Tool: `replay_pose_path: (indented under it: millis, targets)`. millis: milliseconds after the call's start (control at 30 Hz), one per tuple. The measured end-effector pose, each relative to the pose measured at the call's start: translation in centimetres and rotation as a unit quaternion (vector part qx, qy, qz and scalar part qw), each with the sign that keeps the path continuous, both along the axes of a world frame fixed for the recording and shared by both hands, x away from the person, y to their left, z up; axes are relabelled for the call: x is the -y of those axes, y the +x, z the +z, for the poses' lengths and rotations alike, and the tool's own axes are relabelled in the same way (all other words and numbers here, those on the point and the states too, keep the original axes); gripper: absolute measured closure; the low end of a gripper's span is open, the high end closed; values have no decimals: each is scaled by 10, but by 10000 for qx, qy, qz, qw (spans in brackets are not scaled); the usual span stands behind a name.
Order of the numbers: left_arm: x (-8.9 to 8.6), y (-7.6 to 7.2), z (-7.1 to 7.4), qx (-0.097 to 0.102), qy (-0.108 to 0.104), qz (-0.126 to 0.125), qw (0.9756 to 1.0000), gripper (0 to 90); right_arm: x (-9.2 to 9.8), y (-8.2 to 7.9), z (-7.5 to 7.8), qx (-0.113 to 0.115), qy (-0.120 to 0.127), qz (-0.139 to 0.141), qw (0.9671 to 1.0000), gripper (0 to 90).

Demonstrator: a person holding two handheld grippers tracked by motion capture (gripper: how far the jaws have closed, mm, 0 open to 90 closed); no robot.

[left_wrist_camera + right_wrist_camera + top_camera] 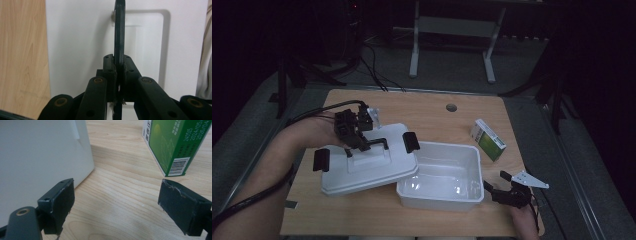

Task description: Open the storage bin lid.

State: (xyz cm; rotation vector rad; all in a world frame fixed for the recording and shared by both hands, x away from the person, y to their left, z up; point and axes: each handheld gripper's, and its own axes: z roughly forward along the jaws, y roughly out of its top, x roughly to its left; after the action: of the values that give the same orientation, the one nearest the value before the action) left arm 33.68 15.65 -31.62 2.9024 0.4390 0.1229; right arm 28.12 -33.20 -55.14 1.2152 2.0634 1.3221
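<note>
White plastic, the lid hung by its thin black handle from the left gripper, overlapping the open tub toward the right gripper; a green carton lay beyond that one. It looked light, stiff and slick, best taken by the handle. From the left gripper view, jaws were pinched on the handle, lid beneath. From the right gripper view, jaws stood wide and empty, tub wall left, carton ahead, blocking nothing.
</note>
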Motion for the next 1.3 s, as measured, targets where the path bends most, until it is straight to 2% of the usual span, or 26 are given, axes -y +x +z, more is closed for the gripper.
replay_pose_path:
  millis: [267, 300, 533, 733, 800, 1033, 1233, 1300]
  targets:
    - [-23, -4, -5, -63, -62, 228, 9997, 841, -1, 0, 0, -7, -32, 9, 10000, 135]
    - [-30, -5, -7, -58, -101, 315, 9994, 841, 0, 0, 0, -14, -25, 6, 10000, 135]
    - [-45, -7, -17, -126, -15, 443, 9989, 841, 0, 0, 0, -16, -15, 2, 10000, 135]
    - [-55, -8, -27, -146, -199, 522, 9983, 841, 0, 0, 0, -21, 5, -1, 10000, 135]
    - [-59, -8, -32, -146, -235, 564, 9980, 841, 0, 0, 0, -20, 9, 2, 10000, 135]
    - [-70, -8, -59, -250, -87, 753, 9968, 841, 0, 0, 0, -7, 7, 3, 10000, 135]
    - [-78, -7, -83, -315, -116, 891, 9955, 841, -1, 0, -1, -28, -31, 9, 10000, 135]
    - [-78, -7, -89, -257, -67, 914, 9955, 841, -1, 0, -1, -42, -24, 8, 10000, 135]
